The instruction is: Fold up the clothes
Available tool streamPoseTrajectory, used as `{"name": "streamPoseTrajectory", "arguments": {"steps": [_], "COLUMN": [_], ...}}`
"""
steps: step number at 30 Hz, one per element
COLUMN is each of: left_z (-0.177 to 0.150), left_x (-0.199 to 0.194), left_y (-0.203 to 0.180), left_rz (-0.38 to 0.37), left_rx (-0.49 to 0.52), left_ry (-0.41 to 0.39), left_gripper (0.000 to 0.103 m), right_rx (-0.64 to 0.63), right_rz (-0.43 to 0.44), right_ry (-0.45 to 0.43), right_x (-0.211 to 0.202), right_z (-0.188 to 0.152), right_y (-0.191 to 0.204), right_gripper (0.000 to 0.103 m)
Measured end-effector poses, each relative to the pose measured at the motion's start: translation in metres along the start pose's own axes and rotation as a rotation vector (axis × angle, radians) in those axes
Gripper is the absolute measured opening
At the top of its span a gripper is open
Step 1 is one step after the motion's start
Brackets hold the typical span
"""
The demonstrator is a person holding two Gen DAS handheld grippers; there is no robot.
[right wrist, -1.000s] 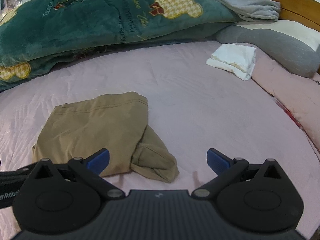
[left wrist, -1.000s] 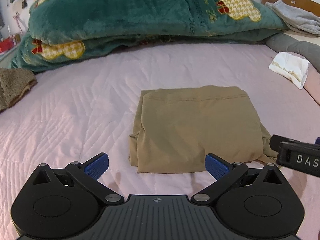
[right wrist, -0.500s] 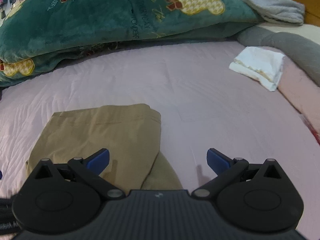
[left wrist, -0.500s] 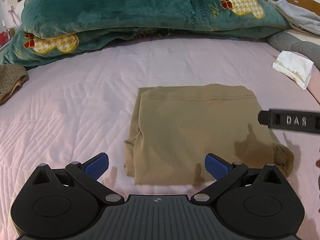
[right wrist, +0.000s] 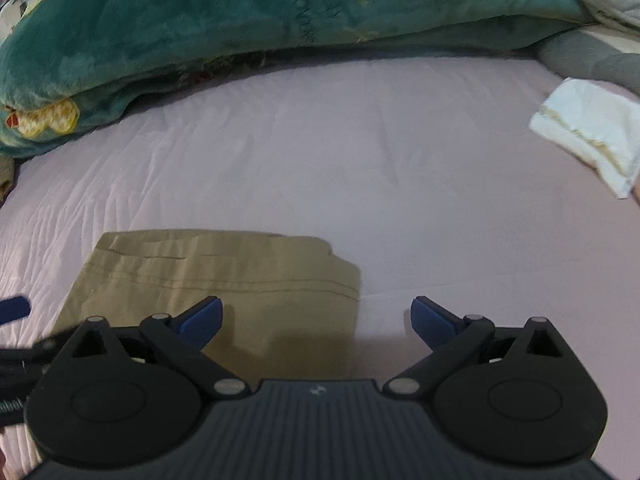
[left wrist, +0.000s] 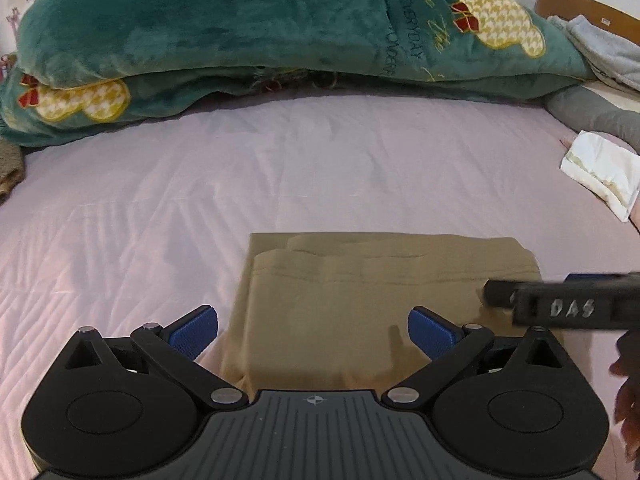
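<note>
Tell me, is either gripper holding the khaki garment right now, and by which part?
Nothing is held. The left gripper stands open over the folded khaki garment; the right gripper straddles its right edge, jaws just starting to close, pads not pressing cloth.

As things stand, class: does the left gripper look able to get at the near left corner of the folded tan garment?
Probably yes. The left gripper stands open just above the folded tan garment, whose left edge lies between its pads with nothing lying on it. The right gripper, its jaws closing on nothing, works the far right edge.
</note>
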State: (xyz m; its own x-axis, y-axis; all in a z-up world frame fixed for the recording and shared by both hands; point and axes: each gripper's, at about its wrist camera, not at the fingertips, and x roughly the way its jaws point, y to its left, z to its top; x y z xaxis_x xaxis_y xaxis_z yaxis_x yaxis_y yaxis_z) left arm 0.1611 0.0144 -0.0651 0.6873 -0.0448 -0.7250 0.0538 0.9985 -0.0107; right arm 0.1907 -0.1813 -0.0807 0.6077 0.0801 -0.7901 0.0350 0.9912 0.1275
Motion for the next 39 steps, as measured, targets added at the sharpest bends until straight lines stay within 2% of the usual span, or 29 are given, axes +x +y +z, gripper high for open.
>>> {"name": "streamPoseTrajectory", "arguments": {"steps": [1,4,6,8,10,12,13,14,15,20,21,25,30,35,39], "left_z": [0.001,0.003,0.003,0.001,0.0,-0.002,-0.003,-0.004,-0.004,-0.004,-0.003,-0.007,-0.019,-0.043,-0.076], "left_x": [0.006,0.025,0.031,0.032,0.031,0.03,0.028,0.027,0.027,0.024,0.019,-0.002,-0.032,-0.08,-0.117], "left_y": [-0.001,-0.003,-0.002,-0.003,-0.004,-0.004,-0.003,-0.001,0.002,0.013,0.015,0.019,0.029,0.038,0.04], "left_rz": [-0.004,-0.026,-0.032,-0.031,-0.038,-0.047,-0.062,-0.079,-0.09,-0.141,-0.156,-0.194,-0.237,-0.301,-0.356], "left_rx": [0.002,-0.001,-0.017,-0.02,-0.014,-0.01,-0.013,-0.025,-0.032,-0.062,-0.069,-0.073,-0.07,-0.031,0.021], "left_ry": [0.01,0.057,0.066,0.058,0.046,0.025,0.015,0.01,0.007,0.004,0.001,-0.028,-0.043,-0.072,-0.058], "left_gripper": [0.101,0.086,0.085,0.085,0.083,0.067,0.052,0.043,0.04,0.012,0.01,0.009,0.009,0.009,0.009], "right_rx": [0.001,-0.005,-0.033,-0.062,-0.062,-0.053,-0.067,-0.078,-0.084,-0.071,-0.074,-0.089,-0.117,-0.168,-0.198], "right_rz": [0.01,0.049,0.056,0.055,0.085,0.091,0.089,0.089,0.086,0.079,0.081,0.104,0.142,0.173,0.204], "right_ry": [0.006,0.014,0.017,0.014,0.002,-0.019,-0.026,-0.027,-0.027,-0.044,-0.058,-0.116,-0.143,-0.165,-0.129], "right_x": [0.004,0.009,0.009,0.009,0.007,0.004,0.003,0.002,0.001,-0.007,-0.012,-0.039,-0.076,-0.121,-0.149], "right_z": [0.0,0.002,0.003,0.004,0.003,0.002,0.0,-0.001,-0.002,-0.002,-0.004,-0.008,-0.018,-0.047,-0.078], "right_y": [-0.001,-0.003,0.001,0.006,0.007,0.007,0.009,0.011,0.011,0.015,0.017,0.025,0.034,0.048,0.057], "right_gripper": [0.093,0.081,0.071,0.066,0.048,0.031,0.025,0.018,0.016,0.01,0.01,0.01,0.007,0.007,0.007]}}
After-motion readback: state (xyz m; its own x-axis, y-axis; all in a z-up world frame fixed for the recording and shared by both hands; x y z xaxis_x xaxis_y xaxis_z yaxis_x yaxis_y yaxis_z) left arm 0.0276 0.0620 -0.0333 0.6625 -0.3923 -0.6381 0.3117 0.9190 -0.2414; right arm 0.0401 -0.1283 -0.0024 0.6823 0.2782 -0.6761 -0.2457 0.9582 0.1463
